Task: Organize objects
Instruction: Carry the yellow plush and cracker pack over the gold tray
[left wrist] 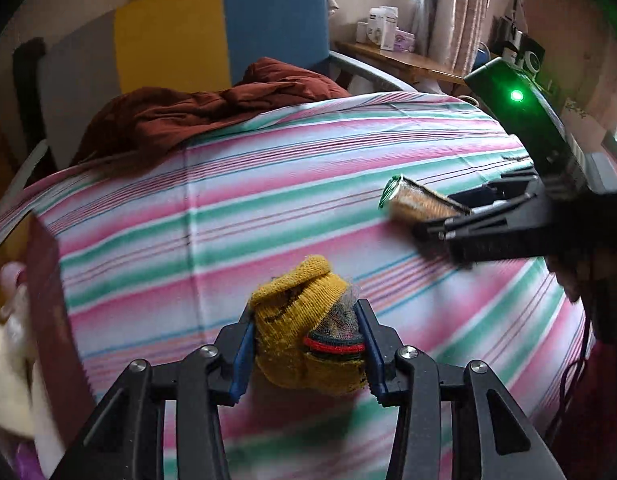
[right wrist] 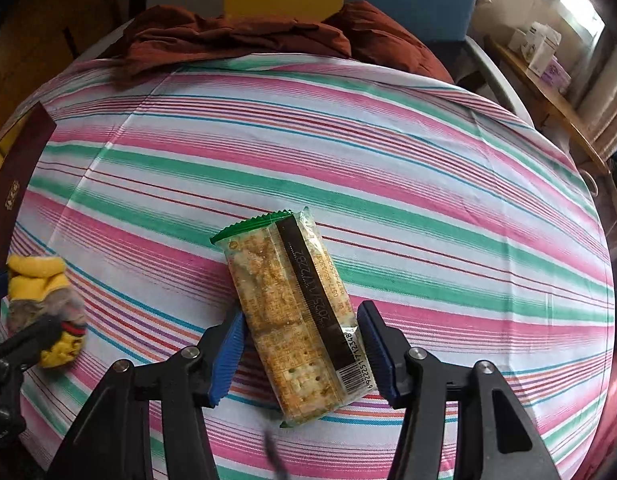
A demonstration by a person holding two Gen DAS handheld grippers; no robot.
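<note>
My left gripper (left wrist: 306, 344) is shut on a yellow knitted bundle (left wrist: 296, 320) with a red-and-green band, held above the striped cloth (left wrist: 228, 208). The bundle also shows at the left of the right wrist view (right wrist: 40, 280). A clear packet of crackers (right wrist: 292, 312) with a green end lies between the blue pads (right wrist: 228, 352) of my right gripper (right wrist: 300, 354). The left pad touches it and a small gap shows at the right pad. In the left wrist view my right gripper (left wrist: 440, 220) holds the packet (left wrist: 416, 202) off the cloth.
A rust-brown garment (left wrist: 196, 116) lies bunched at the far edge of the striped surface. A dark red box (right wrist: 16, 176) stands at the left edge. A yellow and blue headboard (left wrist: 220, 28) is behind. A wooden shelf (left wrist: 400, 60) with small boxes stands at the back right.
</note>
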